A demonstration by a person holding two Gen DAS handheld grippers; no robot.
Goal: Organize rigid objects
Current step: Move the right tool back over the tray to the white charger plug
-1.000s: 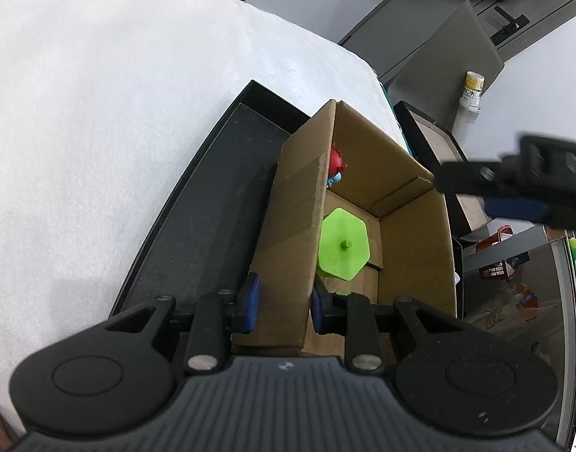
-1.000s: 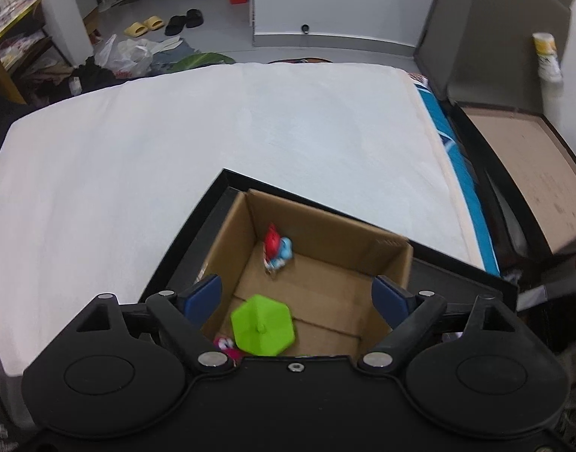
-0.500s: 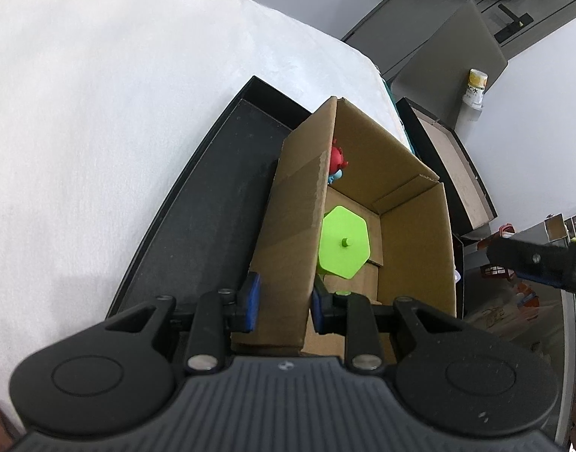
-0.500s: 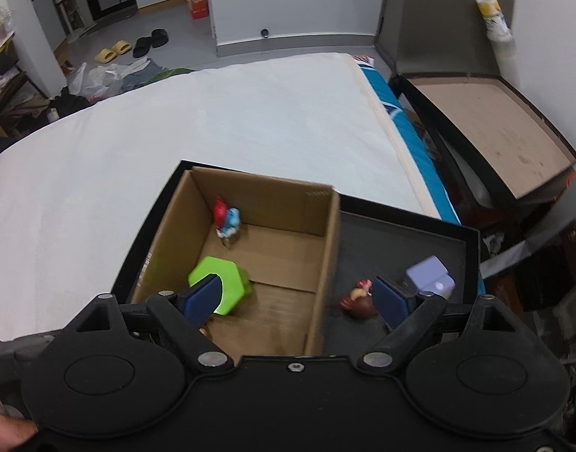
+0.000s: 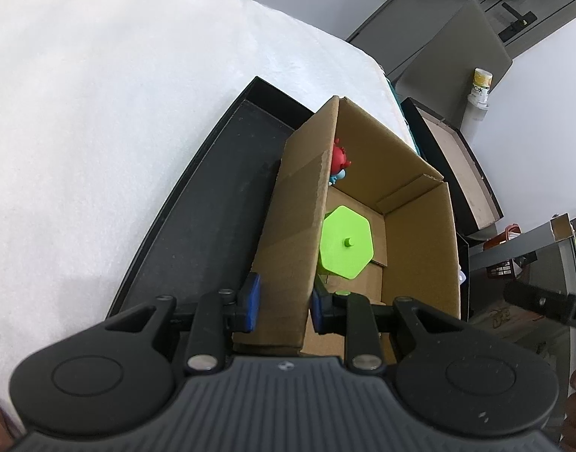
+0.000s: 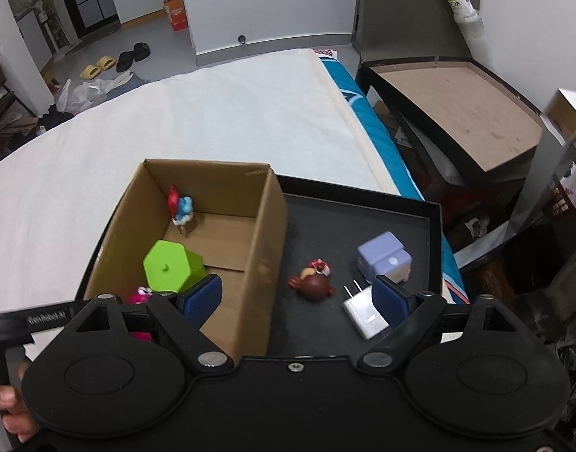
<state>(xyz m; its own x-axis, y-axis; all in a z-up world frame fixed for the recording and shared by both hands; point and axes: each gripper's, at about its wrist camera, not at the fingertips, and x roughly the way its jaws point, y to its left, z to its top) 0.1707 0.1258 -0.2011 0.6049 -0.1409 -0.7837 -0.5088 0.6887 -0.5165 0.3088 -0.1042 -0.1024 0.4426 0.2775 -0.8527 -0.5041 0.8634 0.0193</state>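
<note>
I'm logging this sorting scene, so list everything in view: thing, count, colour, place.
Cardboard box: 1, brown, on tray's left part.
Tray: 1, black, on white bed.
Hexagon block: 1, green, in box.
Figurine: 1, red-blue, box's far corner.
Pink toy: 1, box's near corner.
Brown toy: 1, on tray.
Lilac cube: 1, on tray.
Charger plug: 1, white, on tray.
Left tongs: shut on box wall.
Right tongs: open, over tray.

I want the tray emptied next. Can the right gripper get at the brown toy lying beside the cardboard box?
Probably yes. The right gripper is open and empty, and the brown toy lies uncovered on the black tray, clear of the cardboard box and the white plug.
</note>
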